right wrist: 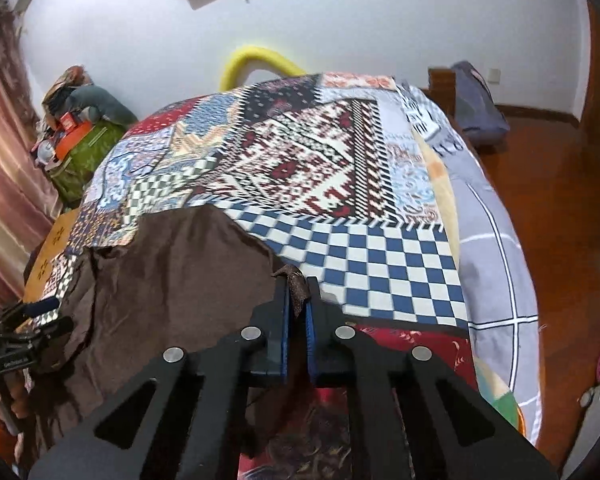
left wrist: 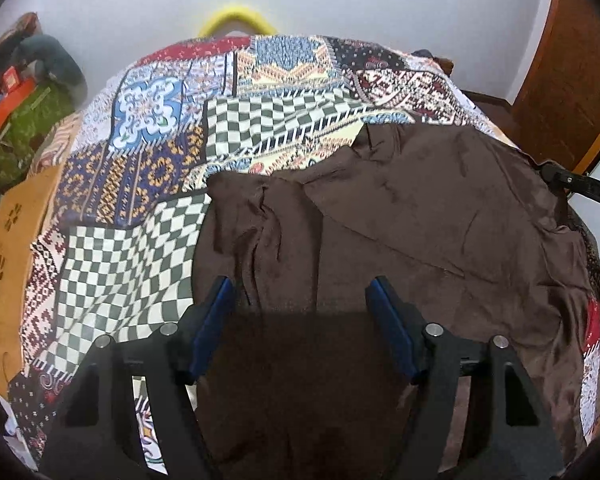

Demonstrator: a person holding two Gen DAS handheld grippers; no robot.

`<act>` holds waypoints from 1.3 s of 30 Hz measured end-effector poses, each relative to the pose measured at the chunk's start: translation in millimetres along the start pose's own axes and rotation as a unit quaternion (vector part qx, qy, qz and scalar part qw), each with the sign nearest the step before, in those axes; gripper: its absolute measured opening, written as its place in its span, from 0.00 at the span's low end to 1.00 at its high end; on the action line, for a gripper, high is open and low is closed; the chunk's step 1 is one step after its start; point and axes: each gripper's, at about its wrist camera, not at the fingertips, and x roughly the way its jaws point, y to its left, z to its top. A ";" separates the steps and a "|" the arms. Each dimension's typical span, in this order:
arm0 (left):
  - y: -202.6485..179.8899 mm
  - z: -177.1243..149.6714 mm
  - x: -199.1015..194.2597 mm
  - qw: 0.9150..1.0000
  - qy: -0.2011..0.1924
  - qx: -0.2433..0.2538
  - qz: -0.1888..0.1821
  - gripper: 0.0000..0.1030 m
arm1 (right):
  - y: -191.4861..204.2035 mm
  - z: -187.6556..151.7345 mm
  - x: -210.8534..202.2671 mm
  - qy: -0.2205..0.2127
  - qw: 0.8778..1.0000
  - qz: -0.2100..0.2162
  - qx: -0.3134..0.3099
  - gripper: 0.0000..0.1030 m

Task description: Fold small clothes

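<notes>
Black finger frames with blue pads fill the bottom of both wrist views. Left gripper (left wrist: 302, 322): jaws well apart, angled down over the near part of the brown garment (left wrist: 400, 220), cloth lying between the fingers but neither pad seen pressing it. Right gripper (right wrist: 298, 312): jaws together, pads pinching a small tuft of the garment's edge, which sticks up just past the fingertips.

Brown garment (right wrist: 172, 280) lies spread and rumpled on the patchwork bedspread (left wrist: 148, 160), toward the near side of the bed. Creases run through it in the left-wrist view; the far edge is uneven and partly folded over. From the right wrist its right-hand edge rises to the clamped pads, so that corner is lifted off the blue-and-white checks of the bedspread (right wrist: 380, 248).

Right gripper also shows at the right rim of the left-wrist view (left wrist: 548, 170) (black, at the garment's border). Left gripper appears at the left rim of the right-wrist view (right wrist: 40, 312), a hand (right wrist: 8, 400) beneath it.

Surroundings: yellow foam tube (left wrist: 236, 20) behind the bed against a white wall; green bag (right wrist: 80, 160) with clutter at left; wooden floor (right wrist: 548, 184) at right; grey quilt (right wrist: 492, 248) along the bed's right side.
</notes>
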 end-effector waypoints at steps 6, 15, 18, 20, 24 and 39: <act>4.6 0.7 -23.0 1.000 -0.024 -0.008 0.002 0.68 | 41.8 12.8 -33.0 -0.017 0.998 0.032 -0.042 0.05; 22.1 -6.1 -44.5 0.999 -0.036 -0.017 0.002 0.69 | 124.0 37.0 -18.8 -0.008 0.994 0.085 -0.075 0.05; 30.1 -10.6 -45.8 0.999 -0.033 -0.019 0.005 0.68 | 149.9 33.6 10.1 0.015 0.993 0.087 -0.084 0.06; 34.0 -12.7 -45.0 0.999 -0.027 -0.019 0.008 0.68 | 164.4 29.9 22.1 0.028 0.991 0.093 -0.091 0.08; 39.3 -16.0 -45.9 0.999 -0.024 -0.017 0.016 0.68 | 179.3 24.4 22.9 0.037 0.989 0.105 -0.097 0.22; -8.1 6.5 -28.9 0.999 -0.009 -0.012 -0.037 0.69 | 116.4 -20.0 -17.4 0.023 0.990 0.032 -0.132 0.33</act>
